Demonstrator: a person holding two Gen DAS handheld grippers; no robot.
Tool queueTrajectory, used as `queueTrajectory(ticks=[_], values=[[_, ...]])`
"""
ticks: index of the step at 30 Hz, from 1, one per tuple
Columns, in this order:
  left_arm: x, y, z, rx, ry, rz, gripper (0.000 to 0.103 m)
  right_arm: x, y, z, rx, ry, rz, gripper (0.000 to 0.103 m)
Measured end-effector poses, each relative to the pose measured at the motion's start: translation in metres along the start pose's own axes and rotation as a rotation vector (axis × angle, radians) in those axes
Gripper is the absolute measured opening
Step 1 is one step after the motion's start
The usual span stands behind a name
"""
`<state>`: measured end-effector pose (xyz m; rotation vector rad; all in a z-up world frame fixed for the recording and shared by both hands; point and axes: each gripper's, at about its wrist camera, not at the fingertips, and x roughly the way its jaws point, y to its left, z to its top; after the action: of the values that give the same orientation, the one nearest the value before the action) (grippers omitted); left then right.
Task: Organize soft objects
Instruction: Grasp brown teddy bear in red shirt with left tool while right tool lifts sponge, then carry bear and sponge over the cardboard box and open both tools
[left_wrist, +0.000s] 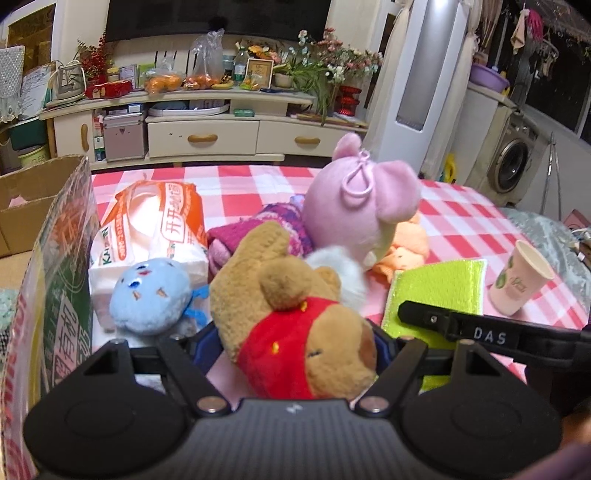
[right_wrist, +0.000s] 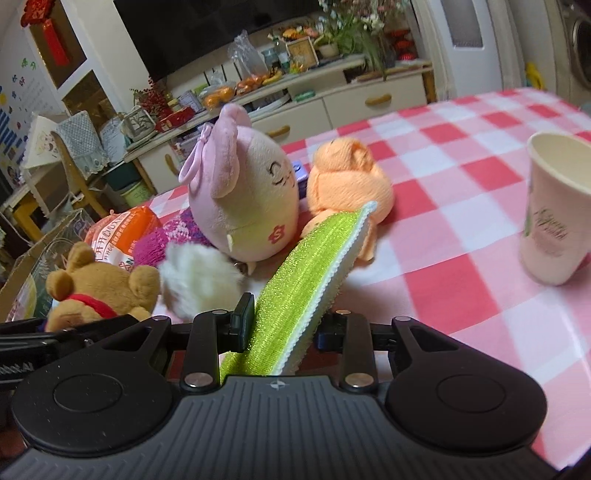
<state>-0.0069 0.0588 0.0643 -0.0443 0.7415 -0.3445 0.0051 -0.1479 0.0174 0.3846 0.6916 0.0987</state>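
Note:
A brown plush bear in a red shirt (left_wrist: 258, 266) lies between the jaws of my left gripper (left_wrist: 295, 343), which is shut on its body just above the checked cloth. My right gripper (right_wrist: 284, 328) is shut on a green scrub sponge (right_wrist: 310, 266), held on edge and tilted; in the left wrist view this sponge (left_wrist: 439, 291) sits right of the bear. Behind them are a pink plush (left_wrist: 362, 206), a blue plush (left_wrist: 151, 299), an orange plush (right_wrist: 347, 177), a white fluffy ball (right_wrist: 199, 280) and a magenta knit piece (left_wrist: 255, 229).
An open cardboard box (left_wrist: 55, 258) stands at the table's left edge. An orange tissue pack (left_wrist: 159, 225) lies beside it. A paper cup (right_wrist: 554, 214) stands on the red-and-white cloth to the right. A cluttered cabinet is beyond the table.

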Motion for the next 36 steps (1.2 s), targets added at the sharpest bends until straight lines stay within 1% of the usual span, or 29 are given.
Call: queueTrajectory(ticks=[6, 10, 14, 19, 22, 29, 33, 36], values=[[-0.013, -0.001, 0.002, 0.000, -0.039, -0.027, 0.077, -0.011, 0.012, -0.001, -0.091, -0.069, -0.049, 0.036], [-0.023, 0.001, 0.005, -0.007, -0.069, -0.044, 0.077, -0.017, 0.028, -0.001, -0.188, -0.120, -0.082, 0.036], [-0.032, 0.005, 0.008, -0.016, -0.097, -0.054, 0.077, -0.020, 0.037, -0.001, -0.228, -0.146, -0.077, 0.035], [-0.045, 0.013, 0.012, -0.023, -0.135, -0.063, 0.077, -0.025, 0.047, 0.004, -0.245, -0.178, -0.070, 0.033], [-0.053, 0.020, 0.015, -0.040, -0.157, -0.063, 0.077, -0.033, 0.055, 0.011, -0.251, -0.208, -0.057, 0.033], [-0.077, 0.042, 0.023, -0.081, -0.232, -0.044, 0.077, -0.047, 0.093, 0.028, -0.303, -0.274, 0.003, 0.033], [-0.092, 0.059, 0.027, -0.113, -0.279, -0.018, 0.077, -0.048, 0.118, 0.039, -0.344, -0.293, 0.054, 0.033], [-0.101, 0.073, 0.031, -0.141, -0.310, 0.021, 0.077, -0.043, 0.138, 0.047, -0.373, -0.298, 0.098, 0.033]])
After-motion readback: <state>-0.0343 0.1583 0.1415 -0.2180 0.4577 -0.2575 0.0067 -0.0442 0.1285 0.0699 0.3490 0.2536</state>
